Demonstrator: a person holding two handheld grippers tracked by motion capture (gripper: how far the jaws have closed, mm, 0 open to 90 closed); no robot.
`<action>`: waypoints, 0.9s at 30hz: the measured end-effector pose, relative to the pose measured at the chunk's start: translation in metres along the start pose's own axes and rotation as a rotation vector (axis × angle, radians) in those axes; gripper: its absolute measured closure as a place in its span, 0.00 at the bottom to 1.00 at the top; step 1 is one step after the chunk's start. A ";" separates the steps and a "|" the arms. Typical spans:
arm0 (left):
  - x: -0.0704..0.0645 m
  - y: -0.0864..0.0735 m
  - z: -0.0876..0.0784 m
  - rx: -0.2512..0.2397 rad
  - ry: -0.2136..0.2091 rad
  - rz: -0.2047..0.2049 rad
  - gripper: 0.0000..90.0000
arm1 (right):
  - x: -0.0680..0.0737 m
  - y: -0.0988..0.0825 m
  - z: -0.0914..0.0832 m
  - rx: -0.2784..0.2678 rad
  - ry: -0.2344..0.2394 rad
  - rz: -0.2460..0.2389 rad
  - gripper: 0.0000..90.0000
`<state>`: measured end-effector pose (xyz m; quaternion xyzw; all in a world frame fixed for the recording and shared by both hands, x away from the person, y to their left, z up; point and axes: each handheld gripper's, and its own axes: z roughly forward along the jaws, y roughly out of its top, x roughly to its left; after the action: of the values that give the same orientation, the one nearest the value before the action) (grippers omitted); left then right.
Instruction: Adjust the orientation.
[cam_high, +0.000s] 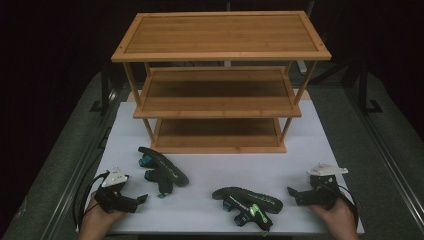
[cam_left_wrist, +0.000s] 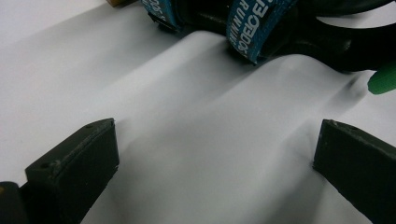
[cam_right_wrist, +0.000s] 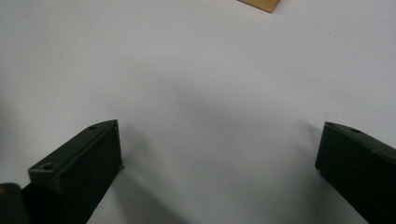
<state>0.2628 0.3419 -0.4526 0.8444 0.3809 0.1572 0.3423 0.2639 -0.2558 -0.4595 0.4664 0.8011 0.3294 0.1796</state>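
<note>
Two black sandals lie on the white tabletop in front of a bamboo rack. One sandal (cam_high: 162, 170), with blue straps, lies at the left; its blue lettered strap (cam_left_wrist: 254, 28) fills the top of the left gripper view. The other sandal (cam_high: 247, 202), with green straps, lies near the front edge at centre. My left gripper (cam_high: 140, 199) rests at the front left, a short way below the blue-strapped sandal, open and empty (cam_left_wrist: 217, 154). At the front right my right gripper (cam_high: 291, 192) rests open and empty (cam_right_wrist: 219, 154), pointing left toward the green-strapped sandal.
A three-shelf bamboo rack (cam_high: 220, 82) stands at the back of the white table (cam_high: 210, 170), all shelves bare. One of its corners (cam_right_wrist: 261, 4) peeks in at the top of the right gripper view. Dark floor and metal rails flank the table.
</note>
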 end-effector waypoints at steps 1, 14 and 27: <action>0.000 0.000 0.000 0.000 -0.001 0.000 0.00 | 0.000 0.000 0.000 0.000 0.000 0.000 0.00; 0.000 0.000 0.000 0.000 0.006 0.003 0.00 | 0.001 0.000 0.000 -0.002 -0.004 0.000 0.00; 0.013 -0.001 -0.021 -0.085 -0.063 -0.041 0.73 | 0.000 0.000 0.000 -0.002 -0.001 0.000 0.00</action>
<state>0.2602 0.3617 -0.4383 0.8258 0.3801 0.1393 0.3927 0.2637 -0.2557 -0.4596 0.4666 0.8006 0.3298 0.1805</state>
